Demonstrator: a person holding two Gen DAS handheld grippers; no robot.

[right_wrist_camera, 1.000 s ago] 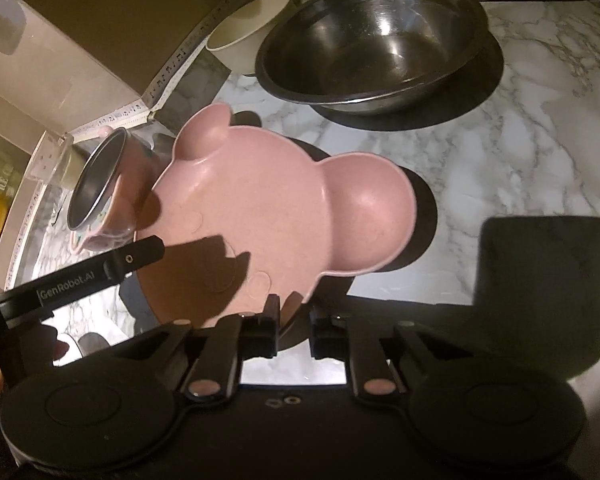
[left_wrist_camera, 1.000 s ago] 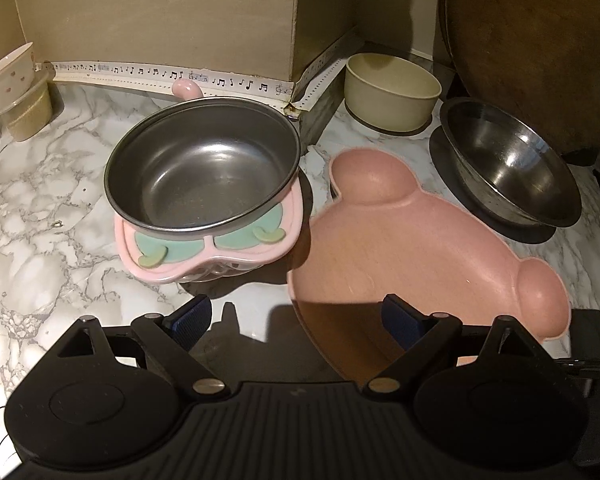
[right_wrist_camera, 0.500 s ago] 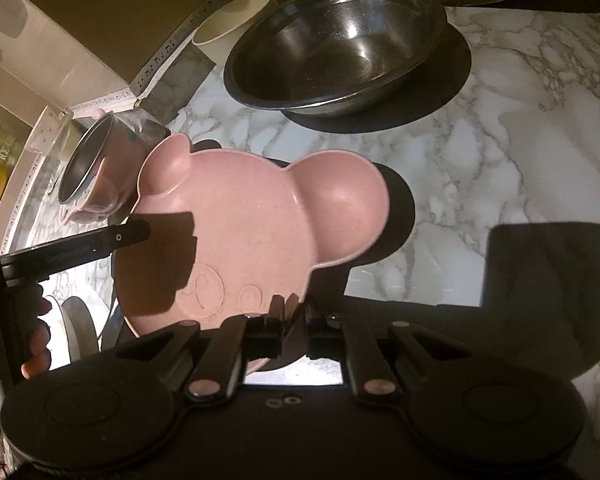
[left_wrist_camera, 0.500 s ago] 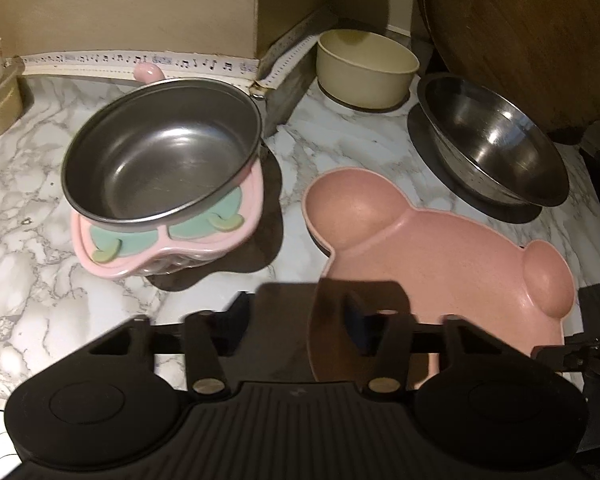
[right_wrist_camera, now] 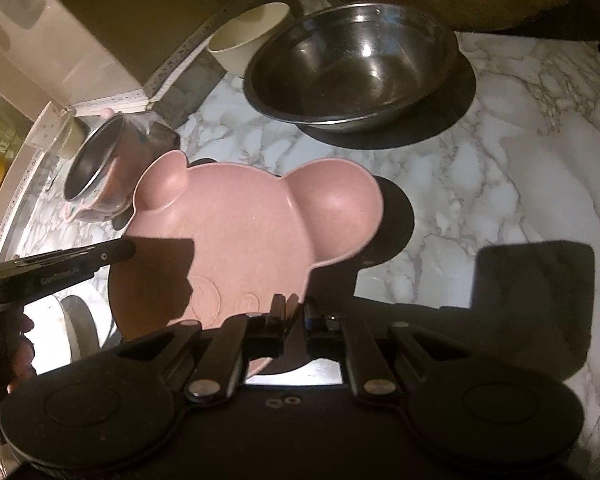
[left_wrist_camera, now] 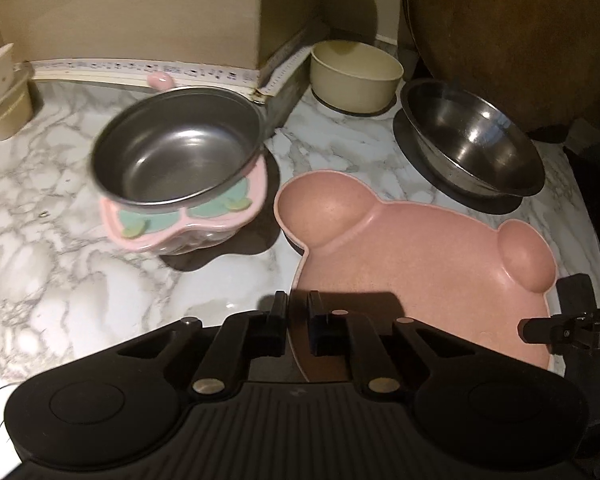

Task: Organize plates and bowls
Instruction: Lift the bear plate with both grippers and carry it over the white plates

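A pink bear-shaped plate (left_wrist_camera: pixel 412 264) is held above the marble counter; it also shows in the right wrist view (right_wrist_camera: pixel 244 240). My left gripper (left_wrist_camera: pixel 298 320) is shut on the plate's left rim. My right gripper (right_wrist_camera: pixel 294 316) is shut on its opposite rim. A steel bowl (left_wrist_camera: pixel 176 156) sits on a pink and green dish (left_wrist_camera: pixel 188 224) to the left. A wider steel bowl (left_wrist_camera: pixel 468 140) and a cream bowl (left_wrist_camera: pixel 356 76) stand behind.
A cardboard box (left_wrist_camera: pixel 140 12) stands against the back. A big round wooden board (left_wrist_camera: pixel 512 28) leans at the back right. A spotted white cup (left_wrist_camera: pixel 0 76) stands at the far left. A black mat (right_wrist_camera: pixel 536 296) lies on the counter at the right.
My left gripper has closed from wide open onto the plate's rim. The right gripper has kept its hold and the plate has shifted slightly.
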